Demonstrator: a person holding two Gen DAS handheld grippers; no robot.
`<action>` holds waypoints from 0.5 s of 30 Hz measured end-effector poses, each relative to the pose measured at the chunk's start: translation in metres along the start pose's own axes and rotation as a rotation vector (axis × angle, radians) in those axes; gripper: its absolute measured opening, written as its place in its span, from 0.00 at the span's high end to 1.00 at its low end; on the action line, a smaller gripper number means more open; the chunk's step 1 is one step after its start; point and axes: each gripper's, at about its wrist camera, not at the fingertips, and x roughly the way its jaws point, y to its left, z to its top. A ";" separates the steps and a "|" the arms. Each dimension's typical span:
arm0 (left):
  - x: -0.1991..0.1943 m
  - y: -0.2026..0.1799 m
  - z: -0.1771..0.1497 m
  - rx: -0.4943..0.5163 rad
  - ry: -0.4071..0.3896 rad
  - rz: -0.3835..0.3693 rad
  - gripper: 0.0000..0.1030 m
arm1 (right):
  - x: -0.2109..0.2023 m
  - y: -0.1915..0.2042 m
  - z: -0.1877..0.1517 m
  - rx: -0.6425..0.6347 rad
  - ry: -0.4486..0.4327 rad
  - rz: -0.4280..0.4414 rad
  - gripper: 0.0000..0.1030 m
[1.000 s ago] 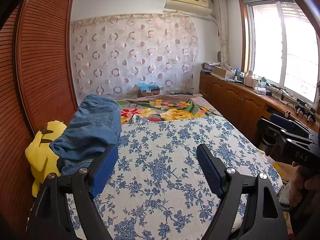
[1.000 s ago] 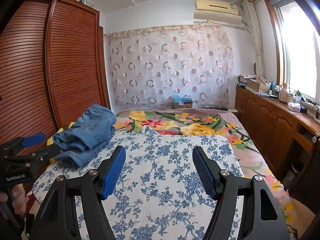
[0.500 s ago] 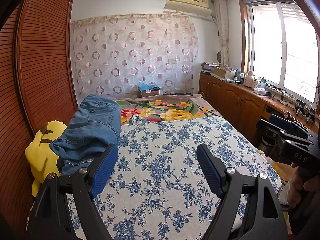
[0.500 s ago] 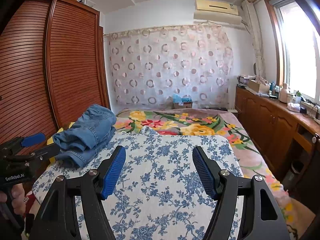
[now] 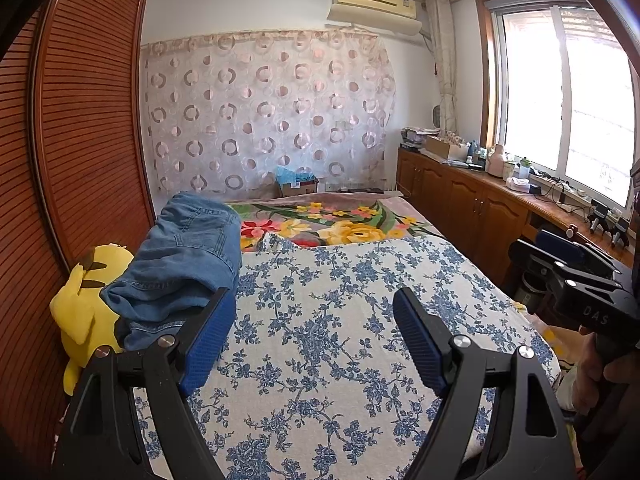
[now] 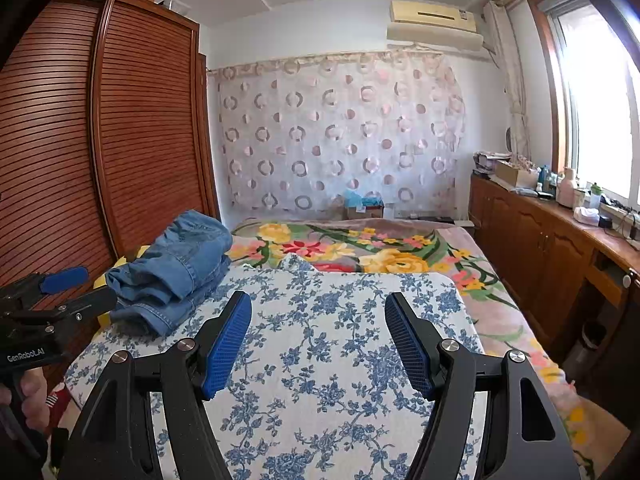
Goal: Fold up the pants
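Bedroom, blue-floral bed (image 5: 320, 340) lying under both grippers. You're holding the left gripper (image 5: 310, 340) and right gripper (image 6: 318, 340) wide apart, nothing between the pads. Jeans (image 5: 184, 264) are sitting crumpled ahead-left of both, partly over a yellow plush toy (image 5: 86, 300). Denim's probably handling heavy, limp, grippy; go for the waistband or hems. Legs and hems are bunching out of sight, and the left finger is blocking the near edge.

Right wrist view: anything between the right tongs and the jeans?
Nothing but bare blue-floral bedspread. The right tongs stand open and empty; the jeans lie piled further off at the bed's left edge, apart from them. The left wrist view agrees.
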 end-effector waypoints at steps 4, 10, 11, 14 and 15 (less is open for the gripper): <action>0.000 0.000 0.000 -0.001 0.001 0.001 0.21 | 0.000 -0.001 0.000 0.000 -0.001 0.002 0.31; 0.000 0.000 0.000 -0.001 0.001 0.000 0.21 | -0.001 -0.001 0.000 -0.002 -0.004 0.001 0.31; -0.001 -0.001 0.000 -0.002 0.001 0.000 0.21 | -0.001 -0.001 0.000 -0.003 -0.004 -0.001 0.31; -0.001 -0.001 0.000 -0.002 0.001 -0.001 0.21 | -0.001 -0.002 0.000 -0.003 -0.002 0.001 0.31; -0.001 -0.002 -0.001 -0.002 0.001 0.000 0.21 | -0.001 -0.001 -0.001 -0.004 -0.003 0.001 0.31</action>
